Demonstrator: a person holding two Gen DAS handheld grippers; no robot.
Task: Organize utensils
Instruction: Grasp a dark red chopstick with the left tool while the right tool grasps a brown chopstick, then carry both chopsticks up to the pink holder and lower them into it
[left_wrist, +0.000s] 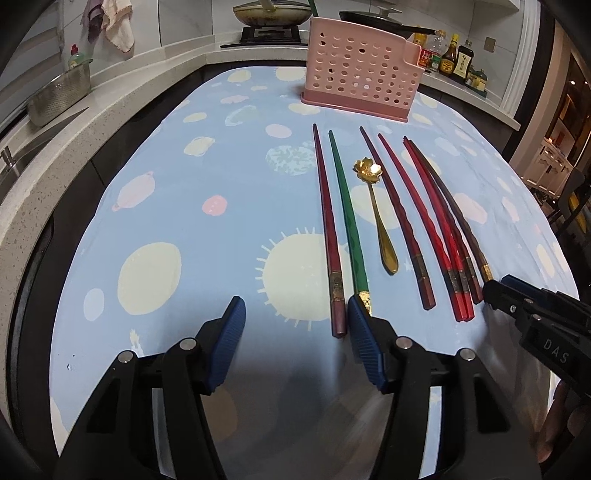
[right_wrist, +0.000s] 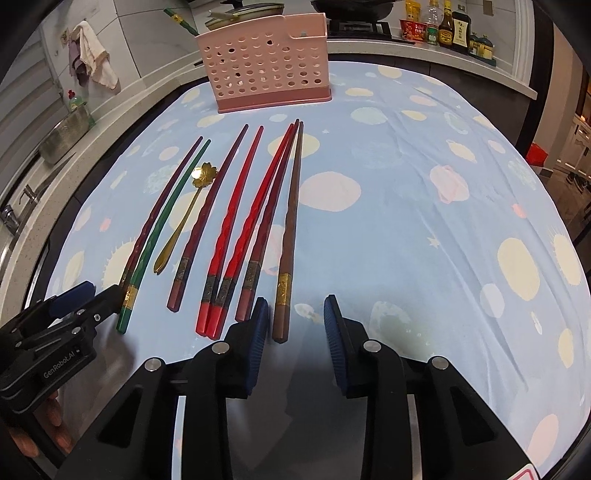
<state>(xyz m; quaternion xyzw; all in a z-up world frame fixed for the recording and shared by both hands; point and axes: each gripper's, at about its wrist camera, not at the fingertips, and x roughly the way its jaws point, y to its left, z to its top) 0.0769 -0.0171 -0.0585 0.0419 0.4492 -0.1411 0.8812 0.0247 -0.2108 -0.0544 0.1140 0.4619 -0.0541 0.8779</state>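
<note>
Neatly, seven slim chopsticks (right_wrist: 221, 229) flank one flower-bowled gold spoon (right_wrist: 184, 218).

Cloth, lacquer, plastic and metal on the tabletop

The tabletop (right_wrist: 406, 229) is covered by a soft, matt printed cloth, lightly creased. The chopsticks (right_wrist: 236, 229) are seen lacquered and glossy, with faceted shafts and gilt bands. The spoon (left_wrist: 380, 221) is shown in polished gold-toned metal. The holder (left_wrist: 364, 79) is made of smooth, perforated pink plastic. Each tool is formed in matt black plastic, with ribbed blue pads (right_wrist: 338, 332).
</note>
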